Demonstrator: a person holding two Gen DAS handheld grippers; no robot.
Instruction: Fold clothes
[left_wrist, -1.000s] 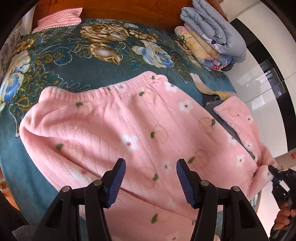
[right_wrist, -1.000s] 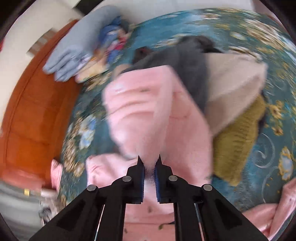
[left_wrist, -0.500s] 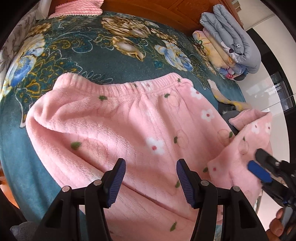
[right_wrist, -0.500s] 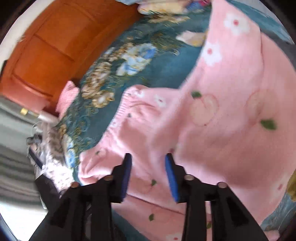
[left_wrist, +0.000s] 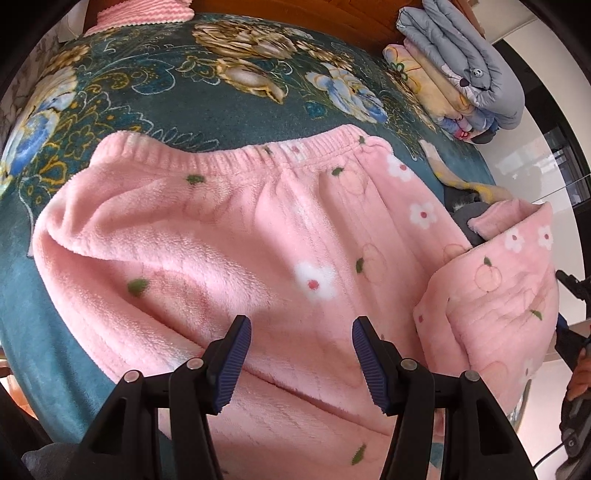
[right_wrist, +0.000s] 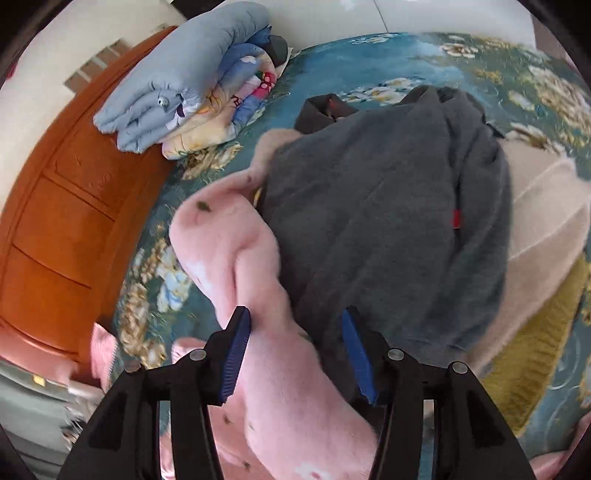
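Trousers: pink pair (left_wrist: 229, 258) lay flat, leg end turned over at 3 o'clock; further folds remained.
Fingers: both grippers' (left_wrist: 301, 363) (right_wrist: 295, 354) apart, holding nothing.

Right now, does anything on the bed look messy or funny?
Yes. The pink pajama pants lie rumpled, with one leg flopped back over itself at the right. Beside them, a grey sweater sits in a loose heap on other unfolded clothes. Only the quilts by the headboard are stacked neatly.
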